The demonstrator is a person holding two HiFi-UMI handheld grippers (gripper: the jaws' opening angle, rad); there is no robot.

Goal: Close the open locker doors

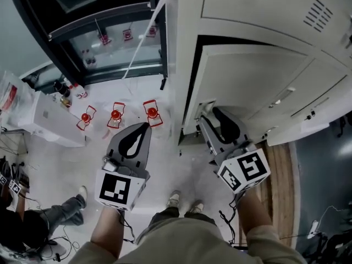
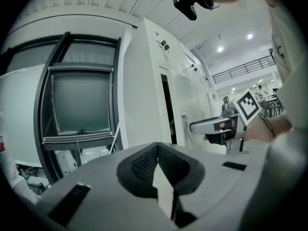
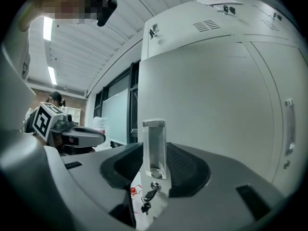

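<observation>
The locker door (image 1: 247, 87) on the right stands ajar, with a dark gap along its left edge. The right gripper (image 1: 210, 113) is clamped on the door's handle (image 3: 154, 146), just above a key (image 3: 150, 194). The left gripper (image 1: 147, 125) hangs clear to the left, its fingers together and empty.

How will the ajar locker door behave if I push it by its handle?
The locker door, a flat painted panel, should be stiff and swing easily. Its handle between the right gripper's jaws looks smooth, maybe slippery.
</observation>
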